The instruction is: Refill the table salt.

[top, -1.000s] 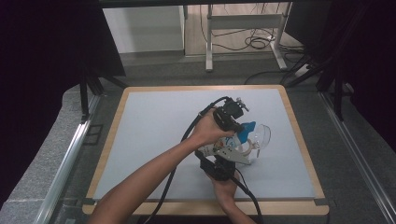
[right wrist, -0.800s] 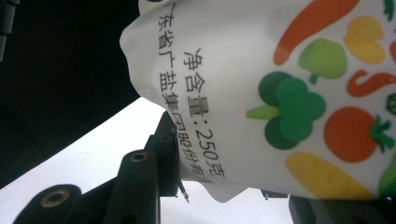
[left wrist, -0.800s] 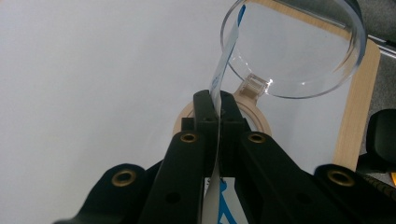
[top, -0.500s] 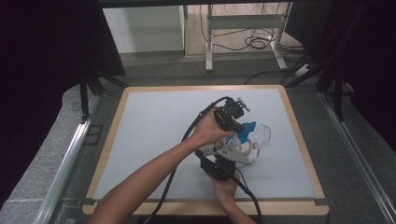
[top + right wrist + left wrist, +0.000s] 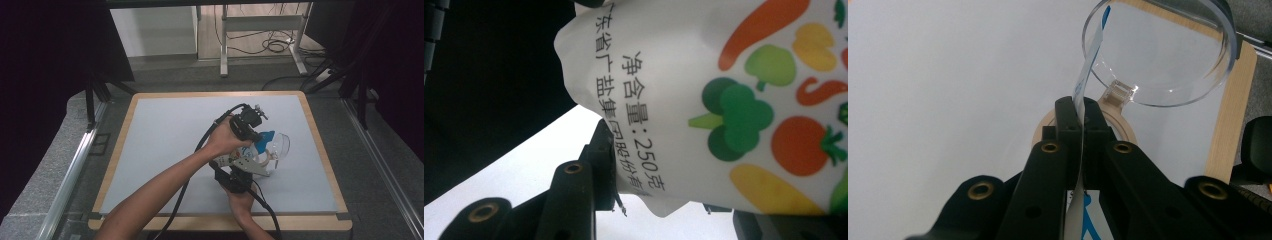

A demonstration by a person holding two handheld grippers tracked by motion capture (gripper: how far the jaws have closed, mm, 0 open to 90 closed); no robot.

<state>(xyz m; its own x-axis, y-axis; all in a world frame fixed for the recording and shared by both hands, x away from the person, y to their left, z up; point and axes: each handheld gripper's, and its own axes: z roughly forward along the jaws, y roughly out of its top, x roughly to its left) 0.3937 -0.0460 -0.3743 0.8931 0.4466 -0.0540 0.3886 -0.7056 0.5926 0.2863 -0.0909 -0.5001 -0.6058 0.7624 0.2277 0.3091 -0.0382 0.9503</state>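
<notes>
White bag (image 5: 724,100) with vegetable pictures sits clamped in the right gripper (image 5: 664,200); the left gripper (image 5: 1083,117) pinches the bag's top edge beside a clear jar (image 5: 1168,55).

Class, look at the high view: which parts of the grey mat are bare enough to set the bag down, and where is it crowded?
Bare: the grey mat left of the forearms, and the far strip toward the wooden frame. Crowded: right of centre, around the left gripper, right gripper, bag and clear jar.

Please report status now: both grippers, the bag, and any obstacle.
Left gripper shut on bag edge. Right gripper shut on bag. Clear jar lies just beyond.
</notes>
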